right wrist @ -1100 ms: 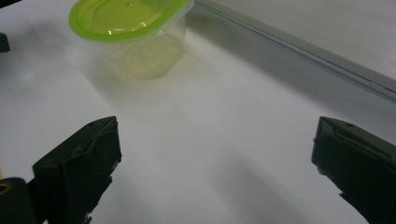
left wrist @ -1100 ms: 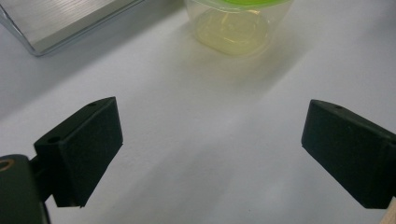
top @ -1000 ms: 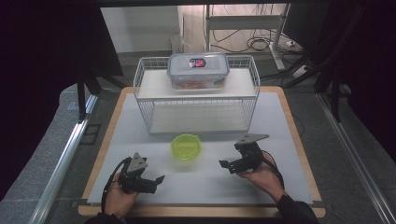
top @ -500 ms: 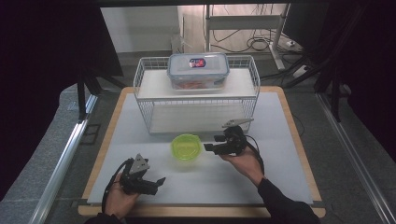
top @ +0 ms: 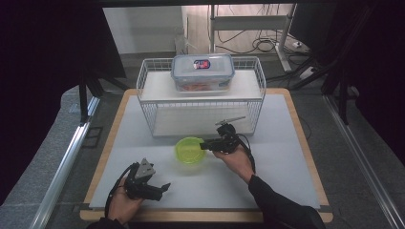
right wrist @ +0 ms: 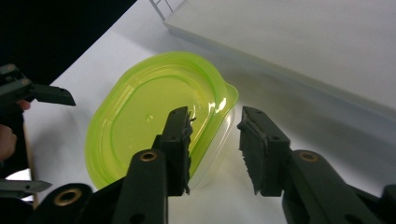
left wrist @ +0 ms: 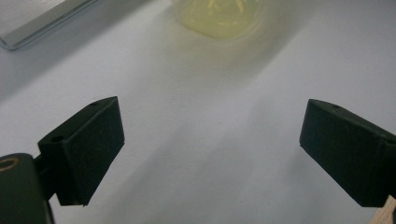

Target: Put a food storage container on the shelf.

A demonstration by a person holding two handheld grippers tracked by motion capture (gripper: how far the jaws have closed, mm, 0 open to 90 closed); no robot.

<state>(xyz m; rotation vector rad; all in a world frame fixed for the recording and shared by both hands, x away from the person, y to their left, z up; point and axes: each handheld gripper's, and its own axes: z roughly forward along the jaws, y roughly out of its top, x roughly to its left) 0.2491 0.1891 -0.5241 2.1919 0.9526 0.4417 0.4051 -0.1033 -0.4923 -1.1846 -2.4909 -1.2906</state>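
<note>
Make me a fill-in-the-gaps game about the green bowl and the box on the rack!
1. The right gripper has its jaws on either side of the ____ of the small yellow-green plastic container.
2. The clear plastic lidded box sits on ____ of the white wire rack.
3. The left gripper has its jaws ____, with nothing between them.

Missing words: rim; top; open

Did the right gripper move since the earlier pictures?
Yes. The right gripper went left across the table, away from its right edge, up to the green lid. Its jaws have been closing around the lid's rim.
</note>
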